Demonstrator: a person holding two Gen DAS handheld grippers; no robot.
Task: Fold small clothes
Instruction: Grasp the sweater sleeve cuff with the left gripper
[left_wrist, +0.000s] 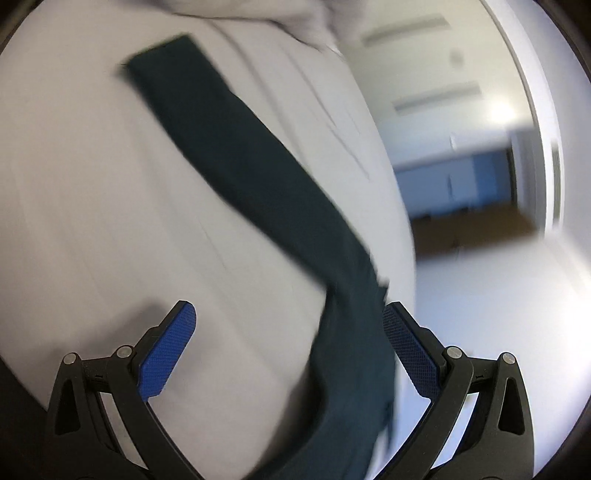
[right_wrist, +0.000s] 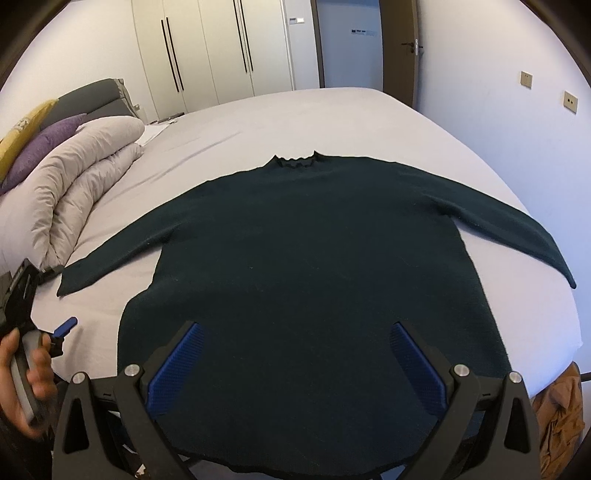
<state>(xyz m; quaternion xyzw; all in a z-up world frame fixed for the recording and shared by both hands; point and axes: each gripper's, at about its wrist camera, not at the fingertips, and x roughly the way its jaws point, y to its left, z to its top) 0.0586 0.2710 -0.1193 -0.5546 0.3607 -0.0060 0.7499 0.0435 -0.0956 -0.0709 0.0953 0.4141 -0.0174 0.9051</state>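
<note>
Dark green knit sweater (right_wrist: 306, 236) spread flat on pale grey bed sheet (right_wrist: 258, 122), collar away, both sleeves stretched sideways, hem nearest. Right gripper (right_wrist: 295, 354) poised over the hem, blue-padded jaws spread wide, gripping nothing. Left gripper (left_wrist: 288, 343) likewise agape and empty, one sleeve running diagonally past its right pad (left_wrist: 410, 354); view blurred. Hand (right_wrist: 26, 376) wrapped around the left gripper's handle, beside the left sleeve's cuff.

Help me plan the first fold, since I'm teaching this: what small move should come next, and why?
Probably close the left gripper on the near sleeve. The dark sweater lies flat on the bed, sleeves spread, unfolded. Both grippers are open, and that sleeve already runs beside the left one's fingers.
</note>
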